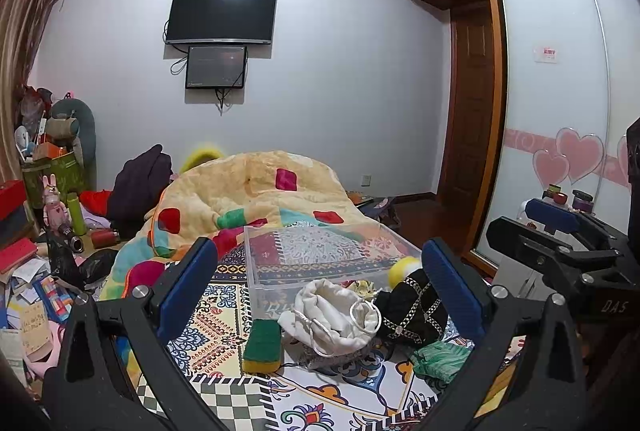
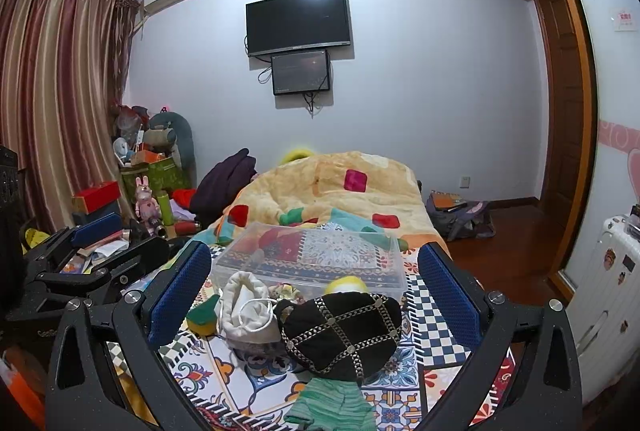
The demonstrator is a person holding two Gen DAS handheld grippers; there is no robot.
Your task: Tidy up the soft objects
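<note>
Soft items lie on the patterned bedspread in front of a clear plastic box [image 1: 256, 267] [image 2: 394, 273]. They are a white drawstring pouch [image 1: 336, 315] [image 2: 246, 307], a black gold-trimmed bag [image 1: 412, 305] [image 2: 344, 331], a green and yellow sponge [image 1: 264, 345] [image 2: 204, 313], a green knitted cloth [image 1: 440, 353] [image 2: 332, 405] and a yellow ball [image 1: 404, 267] [image 2: 346, 285]. My left gripper [image 1: 320, 271] is open and empty, above the pouch. My right gripper [image 2: 314, 275] is open and empty, above the black bag; it also shows in the left wrist view [image 1: 560, 227].
A bunched yellow patchwork quilt [image 1: 248, 191] [image 2: 332, 187] lies behind the box. Clutter of boxes, toys and bottles [image 1: 52, 203] [image 2: 140, 191] fills the left side. A wardrobe with sliding doors [image 1: 556, 91] and a white suitcase [image 2: 608, 291] stand at the right.
</note>
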